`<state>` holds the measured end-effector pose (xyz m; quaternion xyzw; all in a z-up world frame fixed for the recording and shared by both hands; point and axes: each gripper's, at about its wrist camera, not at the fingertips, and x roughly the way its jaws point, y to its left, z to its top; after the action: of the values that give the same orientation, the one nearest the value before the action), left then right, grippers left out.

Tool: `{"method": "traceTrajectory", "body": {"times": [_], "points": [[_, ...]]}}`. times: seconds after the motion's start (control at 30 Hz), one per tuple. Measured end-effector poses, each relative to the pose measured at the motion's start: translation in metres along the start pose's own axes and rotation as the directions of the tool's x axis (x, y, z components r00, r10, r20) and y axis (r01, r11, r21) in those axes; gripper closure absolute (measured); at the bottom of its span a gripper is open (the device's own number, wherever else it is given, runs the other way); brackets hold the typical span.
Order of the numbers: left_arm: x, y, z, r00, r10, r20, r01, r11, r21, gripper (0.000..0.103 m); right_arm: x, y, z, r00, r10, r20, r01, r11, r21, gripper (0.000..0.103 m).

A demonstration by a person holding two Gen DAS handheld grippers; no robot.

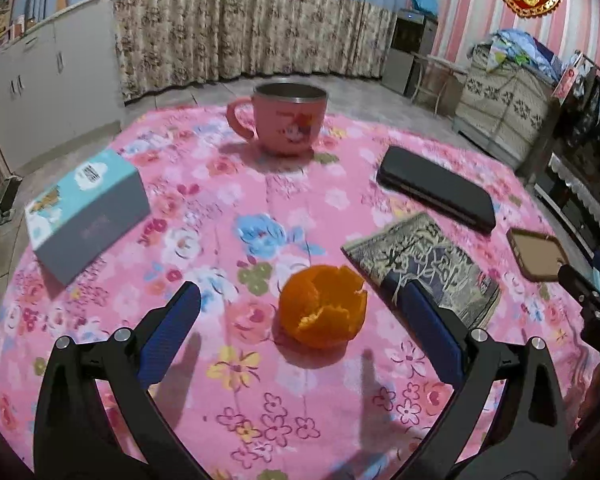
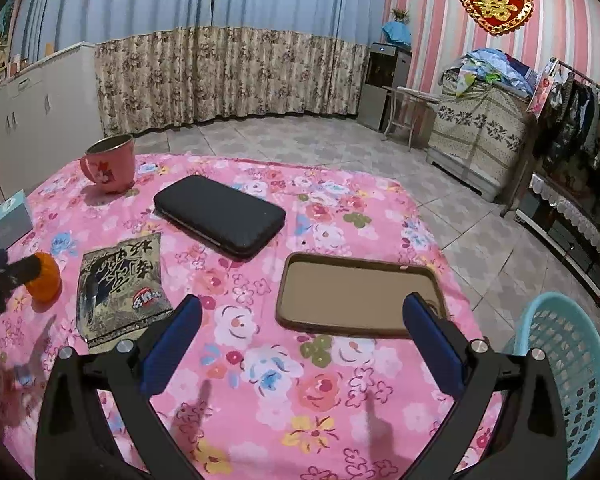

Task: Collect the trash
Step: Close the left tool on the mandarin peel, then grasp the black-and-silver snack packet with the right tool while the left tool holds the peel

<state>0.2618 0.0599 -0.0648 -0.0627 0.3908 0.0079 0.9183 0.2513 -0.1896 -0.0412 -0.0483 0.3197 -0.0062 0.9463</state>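
Note:
An orange peel lies on the pink floral tablecloth; it also shows in the right wrist view. A crumpled patterned snack wrapper lies just right of it, also seen in the right wrist view. My left gripper is open, its blue fingers on either side of the peel and a little short of it. My right gripper is open and empty above the cloth, near a brown phone case. A light blue plastic basket stands off the table's right edge.
A pink mug stands at the far side. A blue and grey box lies at the left. A black case lies at the right, beyond the wrapper. Cabinets, curtains and a clothes rack surround the table.

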Motion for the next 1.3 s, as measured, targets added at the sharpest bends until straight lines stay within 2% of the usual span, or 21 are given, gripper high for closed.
{"method": "traceTrajectory", "body": {"times": [0.07, 0.1, 0.17, 0.23, 0.43, 0.67, 0.8, 0.93, 1.13, 1.3], "points": [[0.005, -0.001, -0.002, 1.0, -0.015, -0.014, 0.015, 1.0, 0.002, 0.01, 0.002, 0.003, -0.002, 1.0, 0.013, -0.009, -0.013, 1.0, -0.001, 0.005], [0.006, -0.001, -0.002, 1.0, -0.021, -0.017, 0.021, 1.0, 0.004, 0.015, 0.003, 0.004, -0.003, 1.0, 0.017, -0.012, -0.017, 1.0, -0.004, 0.005], [0.01, -0.002, -0.003, 0.999, -0.042, -0.029, 0.043, 0.999, 0.01, 0.029, 0.004, 0.008, -0.005, 1.0, 0.017, -0.018, -0.017, 1.0, -0.017, 0.005], [0.013, -0.002, -0.004, 0.996, -0.068, -0.05, 0.069, 0.998, 0.012, 0.049, 0.004, 0.01, -0.007, 0.999, 0.023, -0.023, -0.024, 0.999, -0.022, 0.005], [0.015, -0.002, -0.004, 0.994, -0.082, -0.073, 0.084, 0.996, 0.023, 0.061, 0.006, 0.013, -0.01, 0.999, 0.034, -0.035, -0.035, 0.999, -0.024, 0.005], [0.001, 0.013, 0.007, 0.996, -0.076, -0.044, 0.076, 0.997, -0.014, 0.062, 0.006, 0.019, -0.011, 0.996, 0.072, -0.051, -0.073, 0.997, -0.014, 0.005], [-0.015, 0.028, 0.017, 1.0, -0.026, -0.003, 0.026, 1.0, -0.017, 0.062, 0.01, 0.032, -0.009, 0.993, 0.104, -0.062, -0.107, 0.994, -0.035, 0.005], [-0.024, 0.049, 0.021, 1.0, -0.012, 0.009, 0.012, 0.998, -0.059, 0.062, 0.017, 0.048, -0.007, 0.988, 0.129, -0.081, -0.134, 0.989, -0.06, 0.005], [-0.033, 0.076, 0.021, 1.0, -0.003, 0.005, 0.004, 0.989, -0.15, 0.062, 0.039, 0.069, -0.001, 0.975, 0.159, -0.153, -0.17, 0.984, -0.057, 0.005], [-0.04, 0.079, 0.021, 1.0, -0.008, 0.018, 0.011, 0.987, -0.159, 0.062, 0.051, 0.078, 0.004, 0.966, 0.176, -0.189, -0.189, 0.98, -0.056, 0.007]]}}
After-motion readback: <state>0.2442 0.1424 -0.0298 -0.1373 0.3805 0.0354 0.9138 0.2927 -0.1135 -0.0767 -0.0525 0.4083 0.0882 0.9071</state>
